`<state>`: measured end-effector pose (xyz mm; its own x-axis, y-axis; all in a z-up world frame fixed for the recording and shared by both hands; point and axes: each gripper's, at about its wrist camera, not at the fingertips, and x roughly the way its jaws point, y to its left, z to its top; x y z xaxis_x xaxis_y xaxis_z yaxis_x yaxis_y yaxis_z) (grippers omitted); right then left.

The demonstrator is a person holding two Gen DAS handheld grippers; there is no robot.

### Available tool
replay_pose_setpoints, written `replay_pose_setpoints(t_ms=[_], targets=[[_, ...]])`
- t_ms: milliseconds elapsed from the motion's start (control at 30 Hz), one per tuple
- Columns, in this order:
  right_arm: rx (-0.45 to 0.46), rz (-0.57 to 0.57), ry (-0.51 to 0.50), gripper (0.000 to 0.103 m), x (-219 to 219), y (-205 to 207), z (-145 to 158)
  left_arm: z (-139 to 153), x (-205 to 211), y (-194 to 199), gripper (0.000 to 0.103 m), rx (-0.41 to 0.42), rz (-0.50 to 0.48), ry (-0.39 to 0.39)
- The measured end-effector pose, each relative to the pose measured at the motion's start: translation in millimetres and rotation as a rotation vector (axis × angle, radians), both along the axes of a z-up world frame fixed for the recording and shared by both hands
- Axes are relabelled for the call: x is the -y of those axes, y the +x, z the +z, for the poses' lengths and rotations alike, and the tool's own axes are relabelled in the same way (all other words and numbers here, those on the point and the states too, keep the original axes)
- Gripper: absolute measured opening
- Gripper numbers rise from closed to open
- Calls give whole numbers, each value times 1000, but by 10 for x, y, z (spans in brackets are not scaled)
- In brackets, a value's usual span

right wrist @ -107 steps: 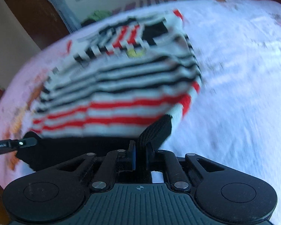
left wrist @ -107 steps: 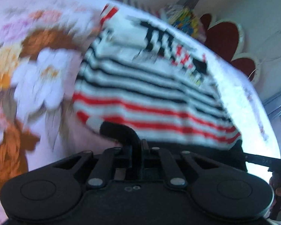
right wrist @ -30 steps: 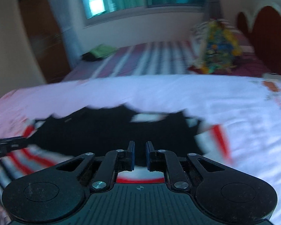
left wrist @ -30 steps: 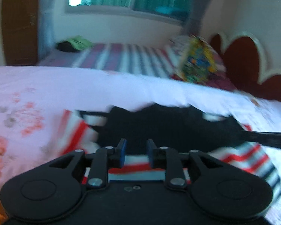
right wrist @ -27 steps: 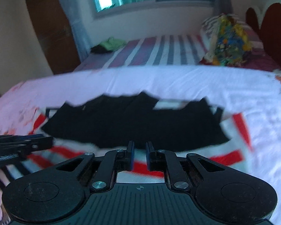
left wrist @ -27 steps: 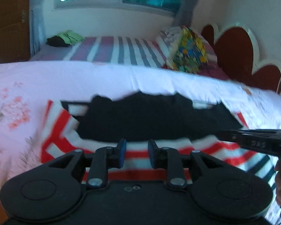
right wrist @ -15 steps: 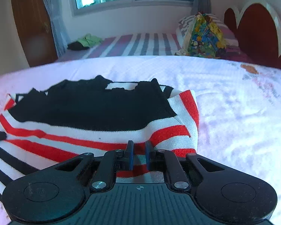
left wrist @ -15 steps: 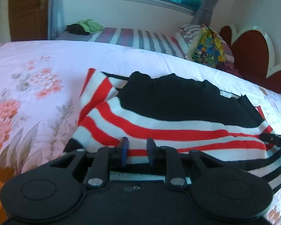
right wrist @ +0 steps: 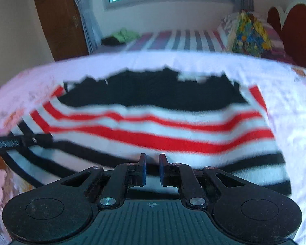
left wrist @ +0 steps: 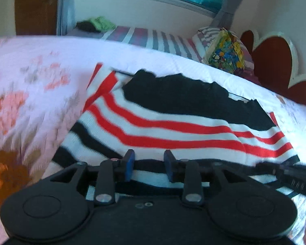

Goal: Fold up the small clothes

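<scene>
Floral bedspread [left wrist: 26, 94] on the left, blurred. Striped sweater [left wrist: 173, 130] lies flat on it: black band at the far edge, red and white stripes mid, black and white stripes nearest the cameras. Left gripper [left wrist: 148, 166] over the near edge, jaws apart and just been opening, nothing pinched between them (sweater shows in the gap below). Right gripper [right wrist: 152, 168] further right over the same near edge, jaws at a narrow gap, no cloth visibly clamped, reads as closed. Beyond the sweater: striped bed [right wrist: 185, 38], colourful pillow [right wrist: 248, 34], red headboard [left wrist: 275, 61] far right.
</scene>
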<state>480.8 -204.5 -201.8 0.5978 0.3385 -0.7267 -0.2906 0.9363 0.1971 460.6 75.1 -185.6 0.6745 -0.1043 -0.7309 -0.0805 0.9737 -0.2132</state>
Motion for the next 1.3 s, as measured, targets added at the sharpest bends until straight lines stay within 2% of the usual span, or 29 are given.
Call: replay_pose_setpoints(t_ms=[67, 200, 267, 300, 333, 367, 400, 433, 533, 667, 767, 833, 1067, 1200, 1300], targets=[[18, -4, 10, 12, 82, -64, -48, -11, -40, -10, 33, -1, 8, -14], [-5, -40, 24, 12, 139, -132, 49, 41, 43, 22, 33, -20, 10, 27], [19, -49, 26, 12, 157, -190, 125, 75, 79, 15, 36, -26, 14, 41], [26, -52, 11, 12, 156, -219, 144, 90, 95, 7, 41, -26, 16, 44], [20, -55, -11, 18, 157, -230, 127, 102, 113, -10, 49, -24, 12, 51], [10, -65, -29, 41, 169, -248, 110, 118, 141, -26, 53, -19, 3, 61], [8, -76, -36, 55, 191, -267, 88, 136, 171, -48, 61, -14, -4, 71], [15, -82, -39, 65, 216, -298, 77, 155, 204, -73, 64, -7, -12, 81], [20, -83, -51, 65, 250, -365, 88, 194, 292, -121, 66, 4, -30, 114], [56, -121, -26, 65, 345, -396, 229, 239, 347, -150, 67, 22, -52, 106], [75, -148, -45, 65, 428, -360, 291, 183, 318, -139, 71, 16, -47, 139], [56, -166, -49, 65, 511, -336, 257, 93, 230, -154, 69, -2, -36, 136], [-19, -216, -59, 64, 744, -361, -35, 3, 151, -285, 67, 31, -59, 150], [4, -215, -43, 65, 710, -421, 119, 75, 173, -272, 68, 11, -52, 151], [33, -199, -9, 65, 631, -463, 258, 131, 150, -311, 70, -1, -27, 112]])
